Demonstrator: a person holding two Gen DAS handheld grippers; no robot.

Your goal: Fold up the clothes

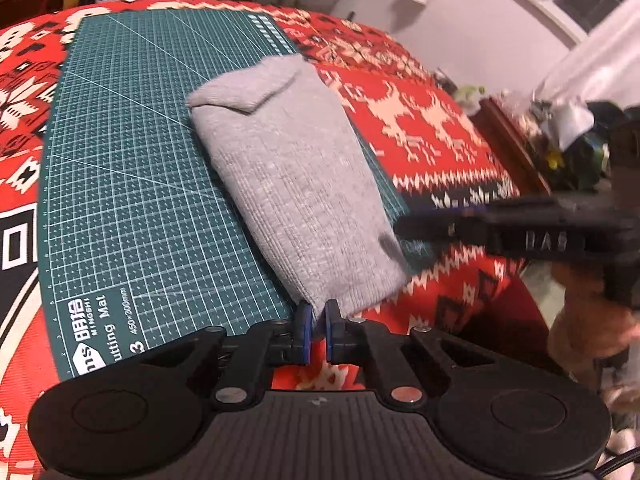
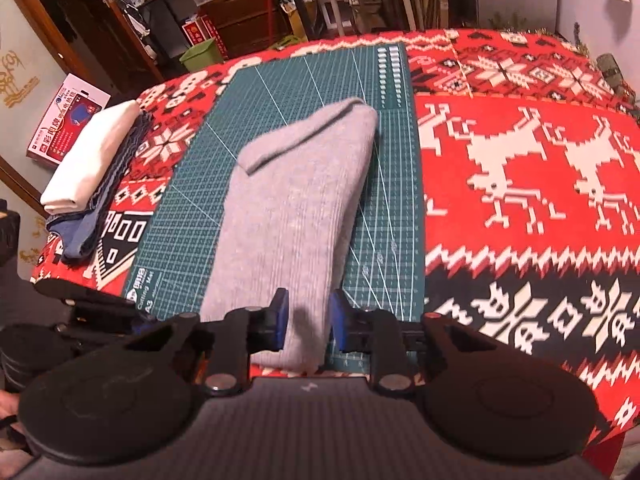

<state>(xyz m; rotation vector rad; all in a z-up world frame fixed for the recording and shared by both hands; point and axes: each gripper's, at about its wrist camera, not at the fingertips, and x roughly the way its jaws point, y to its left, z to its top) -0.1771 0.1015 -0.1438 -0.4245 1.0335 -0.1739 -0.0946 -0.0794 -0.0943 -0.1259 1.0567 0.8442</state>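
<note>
Left gripper [image 1: 316,322]: narrow, pinching the near hem of 1 grey knit garment [image 1: 296,184]; right gripper [image 2: 308,320]: wider, straddling the same near end, grip uncertain. Garment lies on green cutting mat [image 1: 132,184], long axis running away from both, its far end folded over. Mat print: "MINGSHI", "A3", "450×300mm".

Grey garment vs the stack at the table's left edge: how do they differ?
The grey garment lies alone on the green cutting mat, its near end between the right gripper jaws. The stack is white over blue, sits off the mat on the red tablecloth, untouched. Both are folded.
</note>
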